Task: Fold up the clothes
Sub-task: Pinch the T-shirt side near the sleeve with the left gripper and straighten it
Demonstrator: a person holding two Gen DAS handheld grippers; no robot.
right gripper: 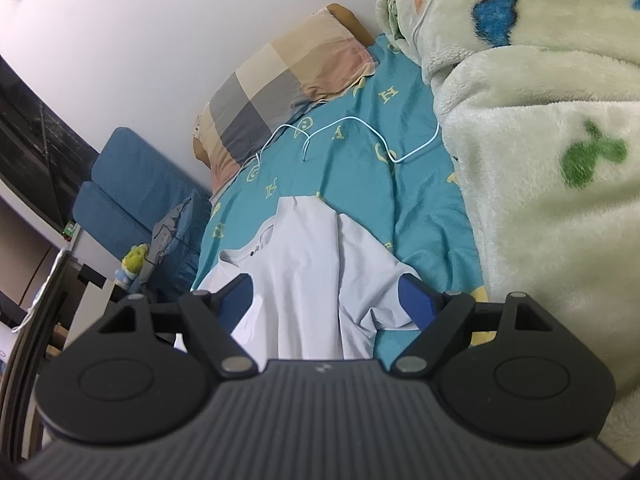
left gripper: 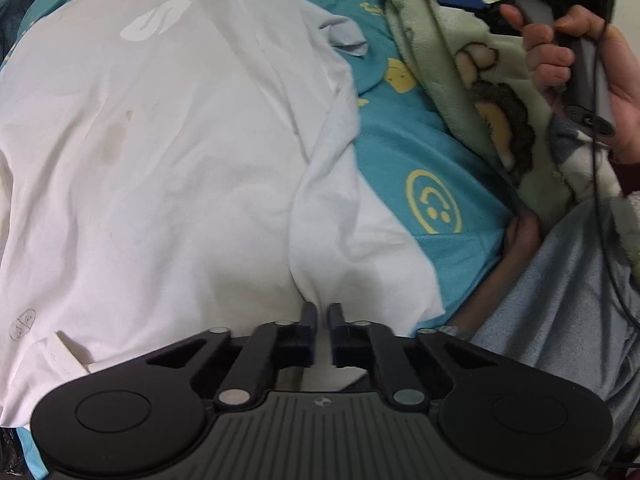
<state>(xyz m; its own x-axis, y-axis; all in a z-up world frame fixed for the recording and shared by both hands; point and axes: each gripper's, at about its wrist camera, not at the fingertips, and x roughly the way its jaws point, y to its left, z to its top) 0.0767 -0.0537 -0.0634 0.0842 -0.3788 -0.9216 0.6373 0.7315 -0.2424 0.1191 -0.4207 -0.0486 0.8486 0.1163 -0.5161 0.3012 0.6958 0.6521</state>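
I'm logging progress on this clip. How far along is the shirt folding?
Early. Done: the white T-shirt lies spread on the teal bedsheet, one side apparently folded inward. In hand: the left gripper pinches the hem; the right gripper hovers open above the shirt. Left: the remaining folds.

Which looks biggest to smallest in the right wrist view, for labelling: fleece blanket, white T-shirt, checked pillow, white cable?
1. fleece blanket, though nearest the camera.
2. white T-shirt.
3. checked pillow, farther off, so unsure against the shirt.
4. white cable.
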